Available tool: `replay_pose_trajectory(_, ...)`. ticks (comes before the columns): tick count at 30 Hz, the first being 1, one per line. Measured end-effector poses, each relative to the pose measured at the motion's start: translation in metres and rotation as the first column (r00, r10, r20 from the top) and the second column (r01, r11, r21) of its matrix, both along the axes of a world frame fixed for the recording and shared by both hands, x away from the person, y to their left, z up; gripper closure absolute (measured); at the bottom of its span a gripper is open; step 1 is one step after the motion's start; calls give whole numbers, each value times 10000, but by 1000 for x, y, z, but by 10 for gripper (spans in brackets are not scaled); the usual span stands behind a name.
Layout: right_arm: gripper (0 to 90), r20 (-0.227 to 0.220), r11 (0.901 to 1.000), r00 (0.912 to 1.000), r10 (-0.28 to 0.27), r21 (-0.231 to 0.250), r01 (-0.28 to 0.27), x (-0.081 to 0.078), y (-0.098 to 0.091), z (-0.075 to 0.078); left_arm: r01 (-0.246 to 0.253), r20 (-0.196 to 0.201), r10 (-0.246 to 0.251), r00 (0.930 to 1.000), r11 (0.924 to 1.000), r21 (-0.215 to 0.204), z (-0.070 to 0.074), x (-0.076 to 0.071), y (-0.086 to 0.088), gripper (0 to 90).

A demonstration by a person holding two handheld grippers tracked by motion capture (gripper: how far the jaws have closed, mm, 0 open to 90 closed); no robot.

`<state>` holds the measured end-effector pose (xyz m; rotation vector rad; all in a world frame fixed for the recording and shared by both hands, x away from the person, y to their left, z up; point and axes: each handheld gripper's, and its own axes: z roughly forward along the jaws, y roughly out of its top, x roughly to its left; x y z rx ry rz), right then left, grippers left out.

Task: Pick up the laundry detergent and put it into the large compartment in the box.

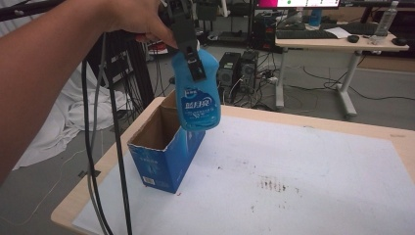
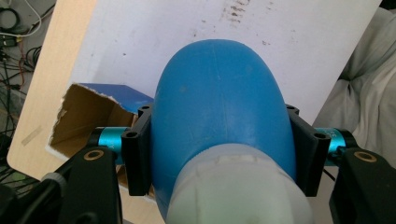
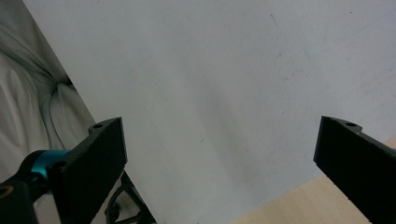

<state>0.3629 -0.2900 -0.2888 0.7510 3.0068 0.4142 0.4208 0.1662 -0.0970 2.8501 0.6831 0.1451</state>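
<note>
A blue plastic bottle (image 1: 198,93) with a white label hangs in the air above the open top of a blue cardboard box (image 1: 165,147) at the table's left side. My left gripper (image 1: 193,61) points down from a raised hand and is shut on the bottle's upper part. In the left gripper view the black jaws press both flanks of the blue bottle (image 2: 219,107), whose pale cap end lies nearest the camera, and the box (image 2: 88,114) shows open below. My right gripper (image 3: 219,163) stands open over the white sheet (image 3: 210,84), nothing between its jaws.
A white sheet (image 1: 293,171) covers most of the wooden table (image 1: 401,142), with dark smudges near its middle. Black cables (image 1: 100,161) hang down at the left. White cloth (image 1: 58,122) lies on the floor to the left. A desk (image 1: 337,41) and computer towers (image 1: 237,71) stand behind.
</note>
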Motion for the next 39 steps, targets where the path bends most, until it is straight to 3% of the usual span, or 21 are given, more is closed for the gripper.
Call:
replay_pose_trajectory(5, 16, -6, 10000, 10000, -19, -31, 19, 0, 1, 0, -280, 7, 280, 9996, 9994, -198, 4, -5, 17, 373)
replay_pose_trajectory(19, 16, -25, 10000, 10000, -48, -37, 48, -1, 1, 1, -760, 166, 761, 9970, 9971, -88, 10, -15, 55, 374)
replay_pose_trajectory(30, 17, -26, 9999, 10000, -83, -73, 83, 0, 1, 1, -1010, 78, 1008, 9949, 9946, 241, -6, -15, 75, 375)
replay_pose_trajectory(39, 17, -68, 9998, 9999, -142, -113, 141, 0, 2, 0, -1078, 22, 1078, 9942, 9929, 502, -31, -11, 88, 375)
